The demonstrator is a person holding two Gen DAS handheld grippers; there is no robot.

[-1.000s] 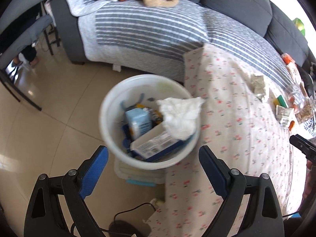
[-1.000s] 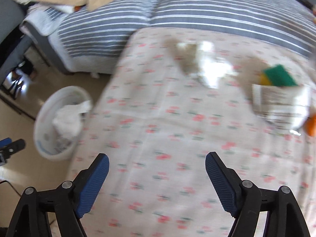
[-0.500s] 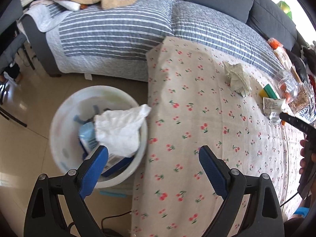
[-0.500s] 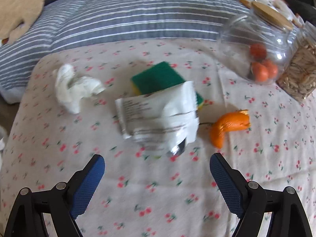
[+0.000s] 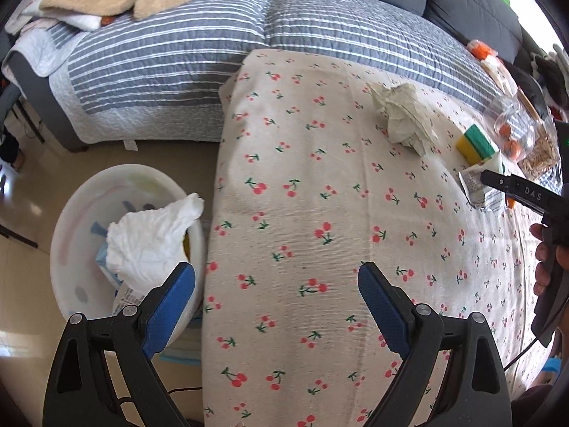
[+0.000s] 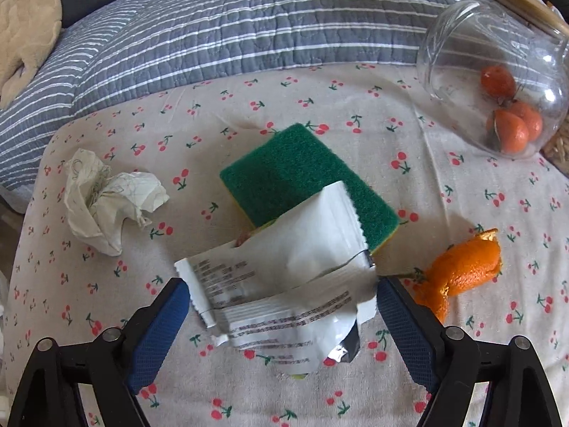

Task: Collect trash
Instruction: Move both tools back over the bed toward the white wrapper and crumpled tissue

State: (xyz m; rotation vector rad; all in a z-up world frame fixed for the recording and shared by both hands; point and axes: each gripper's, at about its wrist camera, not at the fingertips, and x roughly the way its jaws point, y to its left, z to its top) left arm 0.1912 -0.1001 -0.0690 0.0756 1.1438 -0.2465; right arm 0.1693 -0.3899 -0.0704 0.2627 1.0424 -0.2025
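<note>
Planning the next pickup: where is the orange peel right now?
In the right wrist view the orange peel lies on the cherry-print cloth just outside the right gripper's right finger, below the glass jar and right of the white wrapper.

Crumpled tissue (image 5: 403,115) on cherry-print cloth (image 5: 320,195)

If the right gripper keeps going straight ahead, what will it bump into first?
Most likely the white wrapper, which lies between the open jaws of the right gripper. It leans on the green sponge just behind. Exact depth is unclear.
</note>
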